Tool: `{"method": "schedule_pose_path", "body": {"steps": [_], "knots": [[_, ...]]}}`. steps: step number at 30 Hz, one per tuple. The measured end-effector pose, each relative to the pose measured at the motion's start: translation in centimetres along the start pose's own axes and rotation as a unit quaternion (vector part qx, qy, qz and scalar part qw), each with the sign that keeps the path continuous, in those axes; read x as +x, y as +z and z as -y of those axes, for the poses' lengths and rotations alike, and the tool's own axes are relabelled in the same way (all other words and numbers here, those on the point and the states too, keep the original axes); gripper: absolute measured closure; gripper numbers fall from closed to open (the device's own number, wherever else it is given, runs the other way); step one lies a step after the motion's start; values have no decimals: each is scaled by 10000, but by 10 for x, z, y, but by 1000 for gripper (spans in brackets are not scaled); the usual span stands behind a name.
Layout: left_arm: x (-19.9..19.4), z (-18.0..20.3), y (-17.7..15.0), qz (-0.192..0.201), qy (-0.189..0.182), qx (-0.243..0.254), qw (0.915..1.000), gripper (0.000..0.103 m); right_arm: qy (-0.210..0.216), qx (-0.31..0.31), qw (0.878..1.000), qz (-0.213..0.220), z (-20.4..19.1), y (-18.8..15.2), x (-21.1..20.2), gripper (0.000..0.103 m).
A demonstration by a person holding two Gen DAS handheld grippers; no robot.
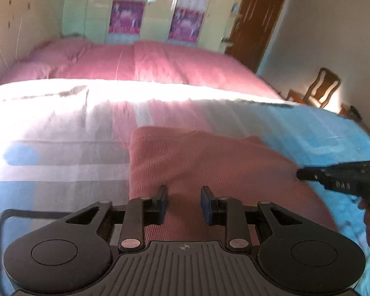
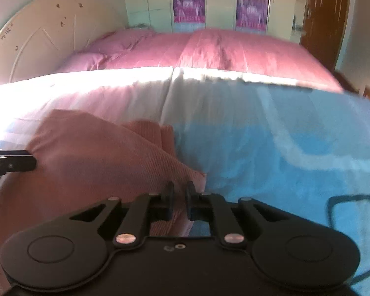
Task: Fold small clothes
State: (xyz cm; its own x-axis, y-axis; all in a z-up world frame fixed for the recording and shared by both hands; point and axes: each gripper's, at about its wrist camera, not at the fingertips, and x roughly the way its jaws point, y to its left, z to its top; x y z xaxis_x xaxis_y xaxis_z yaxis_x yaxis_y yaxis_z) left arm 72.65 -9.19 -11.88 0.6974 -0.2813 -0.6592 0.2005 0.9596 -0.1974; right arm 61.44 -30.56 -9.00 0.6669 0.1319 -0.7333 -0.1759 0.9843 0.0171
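Observation:
A small salmon-pink ribbed garment [image 1: 209, 165] lies partly folded on a blue and white sheet [image 1: 320, 133] on the bed. My left gripper [image 1: 184, 203] is open just above the garment's near part, nothing between its fingers. My right gripper [image 2: 179, 197] is shut on the garment's [image 2: 106, 157] right edge, which runs between its fingers. The right gripper also shows at the right in the left wrist view [image 1: 301, 174], at the garment's right edge. The left gripper's tip shows at the left in the right wrist view [image 2: 32, 164].
A pink bedspread [image 2: 209, 49] covers the far half of the bed, with a cream headboard [image 2: 37, 39] at the left. A wardrobe [image 1: 155, 9] and a brown door [image 1: 259, 22] stand behind. A wooden chair [image 1: 318, 88] stands at the right.

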Motion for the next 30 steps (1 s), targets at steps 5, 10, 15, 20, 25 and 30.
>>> {"method": "schedule_pose_path", "body": {"steps": [5, 10, 15, 20, 25, 30], "knots": [[-46, 17, -38, 129, 296, 97, 9994, 75, 426, -219, 9979, 444, -19, -32, -57, 80], [-57, 29, -62, -81, 521, 340, 9980, 75, 564, -752, 9951, 323, -39, -66, -72, 83], [-65, 39, -48, -71, 767, 437, 9961, 74, 264, -823, 9962, 80, -48, -72, -69, 82], [-84, 49, -62, 16, 1194, 483, 9917, 24, 464, -832, 9948, 356, -52, -77, -105, 79], [-66, 52, -82, -511, 1292, 463, 9892, 24, 313, -941, 9950, -121, -44, -97, -88, 75], [-64, 48, -90, -552, 1317, 247, 9894, 23, 359, -335, 9983, -315, -23, -105, -80, 50]]}}
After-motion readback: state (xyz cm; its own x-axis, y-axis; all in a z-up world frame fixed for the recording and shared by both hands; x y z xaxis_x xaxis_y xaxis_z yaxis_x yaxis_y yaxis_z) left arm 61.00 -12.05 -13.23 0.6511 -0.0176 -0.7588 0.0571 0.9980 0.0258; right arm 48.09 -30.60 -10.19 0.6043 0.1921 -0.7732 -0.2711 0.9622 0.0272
